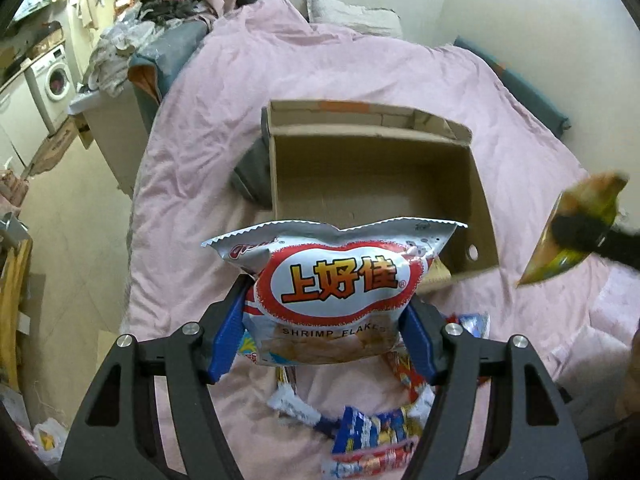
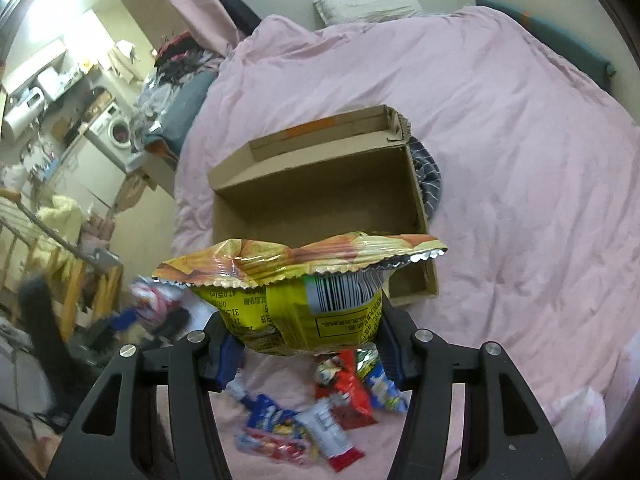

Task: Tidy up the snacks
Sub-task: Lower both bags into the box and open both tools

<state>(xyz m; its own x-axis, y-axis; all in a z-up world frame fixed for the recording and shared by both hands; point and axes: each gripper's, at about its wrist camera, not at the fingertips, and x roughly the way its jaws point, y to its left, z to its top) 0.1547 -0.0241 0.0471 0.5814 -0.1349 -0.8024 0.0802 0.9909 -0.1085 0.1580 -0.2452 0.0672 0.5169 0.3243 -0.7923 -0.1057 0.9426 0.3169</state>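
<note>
Loose packs (image 2: 316, 420) under both grippers are blurry and half hidden by the fingers, so no exact count. Two bags are up in the air: left gripper (image 1: 324, 320) clamps the shrimp bag (image 1: 332, 280), right gripper (image 2: 308, 340) clamps the yellow bag (image 2: 296, 304). One box (image 2: 320, 200) on the bed (image 2: 520, 160), just beyond both.

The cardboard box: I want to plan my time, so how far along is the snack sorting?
Nothing looks packed yet: the cardboard box is empty. In hand: the left gripper holds a shrimp flakes bag, the right gripper a yellow bag. Left: several small packets on the pink blanket.
</note>
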